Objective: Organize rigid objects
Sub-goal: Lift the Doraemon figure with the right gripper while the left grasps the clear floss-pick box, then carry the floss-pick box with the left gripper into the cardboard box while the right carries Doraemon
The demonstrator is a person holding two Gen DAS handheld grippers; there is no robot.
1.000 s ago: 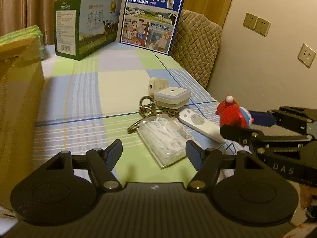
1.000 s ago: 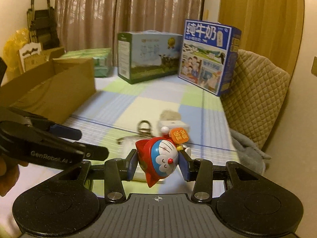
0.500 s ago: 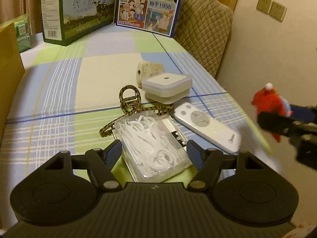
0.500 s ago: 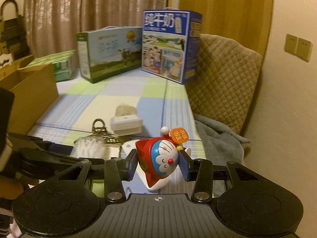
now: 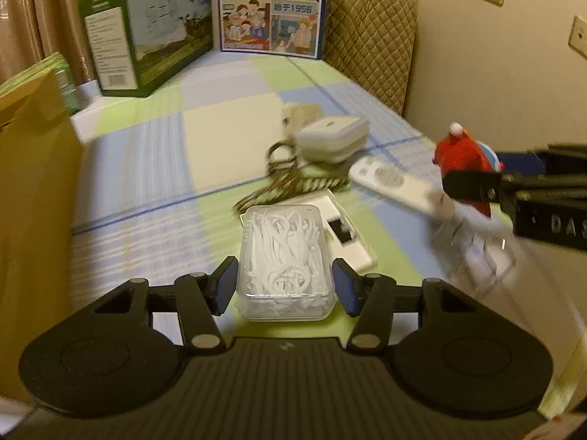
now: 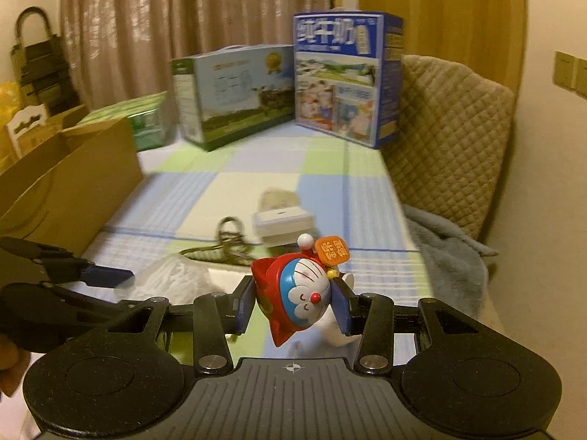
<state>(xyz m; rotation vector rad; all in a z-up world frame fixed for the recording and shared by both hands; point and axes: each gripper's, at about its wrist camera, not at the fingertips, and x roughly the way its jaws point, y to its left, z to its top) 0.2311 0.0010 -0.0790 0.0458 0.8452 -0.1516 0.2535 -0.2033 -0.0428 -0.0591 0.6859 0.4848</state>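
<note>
A clear plastic box of white floss picks [image 5: 284, 256] lies on the checked tablecloth [image 5: 146, 168]. It sits between the fingers of my left gripper [image 5: 285, 282], whose jaws are closing, and both pads meet the box's sides. The box shows as a pale blur [image 6: 172, 275] in the right wrist view, beside the left gripper's blue fingertip [image 6: 110, 277]. My right gripper [image 6: 293, 304] is shut on a red and blue cat figurine [image 6: 301, 289] with an orange tag. It holds the figurine [image 5: 462, 150] above the table's right edge.
A white remote [image 5: 392, 183], a white square case [image 5: 332, 135], a leopard-print strap with a ring [image 5: 290, 179] and a white card [image 5: 352, 234] lie beyond the floss box. A cardboard box [image 5: 33, 183] stands at the left. Two milk cartons [image 5: 271, 7] [image 5: 146, 36] and a quilted chair [image 5: 370, 29] stand behind.
My left gripper moved forward and down over the floss box, and its jaws narrowed onto the box. The right gripper kept hold of the figurine and rolled a little.
</note>
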